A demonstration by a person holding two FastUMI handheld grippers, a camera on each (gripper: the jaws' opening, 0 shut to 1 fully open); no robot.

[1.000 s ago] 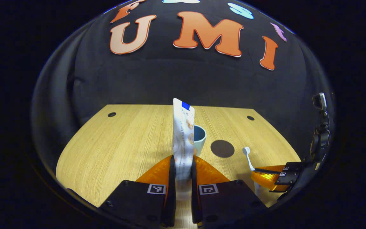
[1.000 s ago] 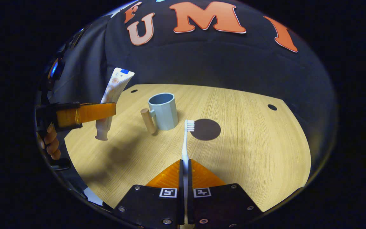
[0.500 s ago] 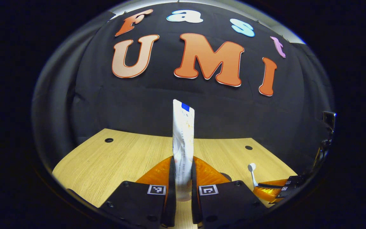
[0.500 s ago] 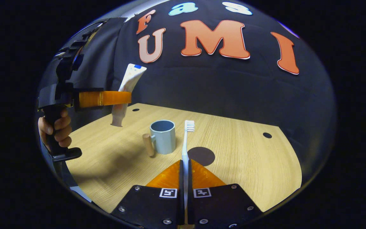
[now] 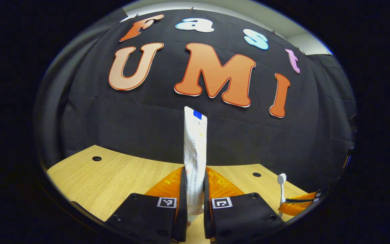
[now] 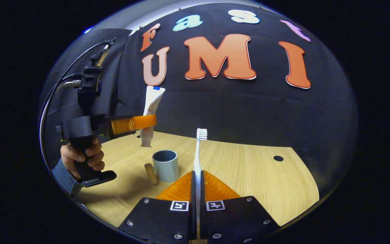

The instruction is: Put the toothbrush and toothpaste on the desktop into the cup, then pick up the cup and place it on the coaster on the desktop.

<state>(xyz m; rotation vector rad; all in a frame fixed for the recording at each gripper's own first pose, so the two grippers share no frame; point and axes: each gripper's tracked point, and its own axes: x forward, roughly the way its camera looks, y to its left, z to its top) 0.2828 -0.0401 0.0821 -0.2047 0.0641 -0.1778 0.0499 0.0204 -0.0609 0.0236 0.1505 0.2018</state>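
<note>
Left claw (image 5: 195, 189) clenched on the toothpaste (image 5: 195, 149), tube upright, cap down, raised well above the desk (image 5: 120, 173). Right claw (image 6: 196, 184) clenched on the toothbrush (image 6: 198, 152), bristle end up. Cup (image 6: 166, 166) stands on the desk, wooden handle toward the left claw; toothpaste hangs above and just behind the cup. A hand (image 6: 81, 157) grips the left claw's handle.
</note>
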